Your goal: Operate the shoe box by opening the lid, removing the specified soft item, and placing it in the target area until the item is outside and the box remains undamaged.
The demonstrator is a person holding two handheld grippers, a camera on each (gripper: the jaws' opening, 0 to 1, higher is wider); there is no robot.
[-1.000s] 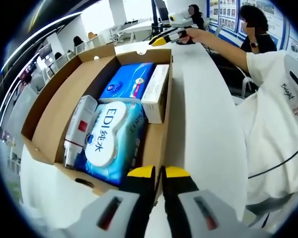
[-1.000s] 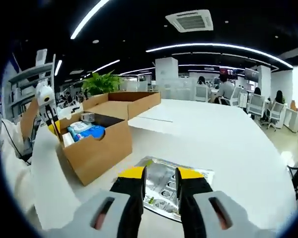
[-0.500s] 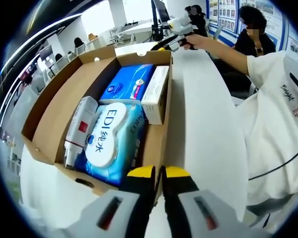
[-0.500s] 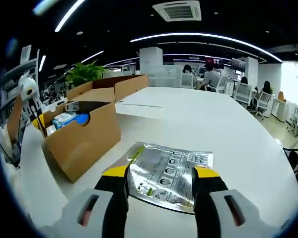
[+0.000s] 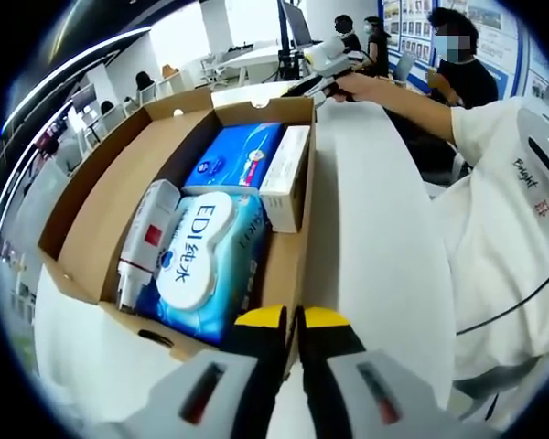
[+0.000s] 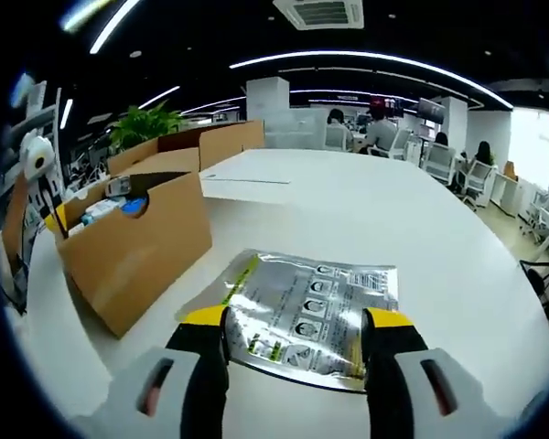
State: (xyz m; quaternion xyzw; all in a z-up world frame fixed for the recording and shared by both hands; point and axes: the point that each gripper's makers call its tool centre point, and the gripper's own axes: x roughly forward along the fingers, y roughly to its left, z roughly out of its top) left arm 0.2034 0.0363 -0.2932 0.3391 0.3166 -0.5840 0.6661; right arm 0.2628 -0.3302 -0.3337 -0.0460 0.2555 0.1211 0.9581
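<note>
Right, my left gripper (image 5: 290, 320) sits lowest in the left gripper view, jaws together with nothing between them, tips just at the near rim of the open shoe box (image 5: 82, 215). Inside the box, nearest me, lies a blue wet-wipes pack (image 5: 201, 256), with a white and red tube (image 5: 145, 236) beside it against the cardboard wall. Beyond those are a blue packet (image 5: 240, 154) and a white carton (image 5: 286, 174). Farther off along the white table (image 5: 366, 247), a person's hand holds my right gripper (image 5: 322, 71).

In the right gripper view, my right gripper (image 6: 297, 322) has its jaws wide apart, straddling the near edge of a silver foil pouch (image 6: 316, 311) that lies flat on the table outside the box; whether the tips touch it, I cannot tell. Further back left stands the shoe box, lid flap up.
</note>
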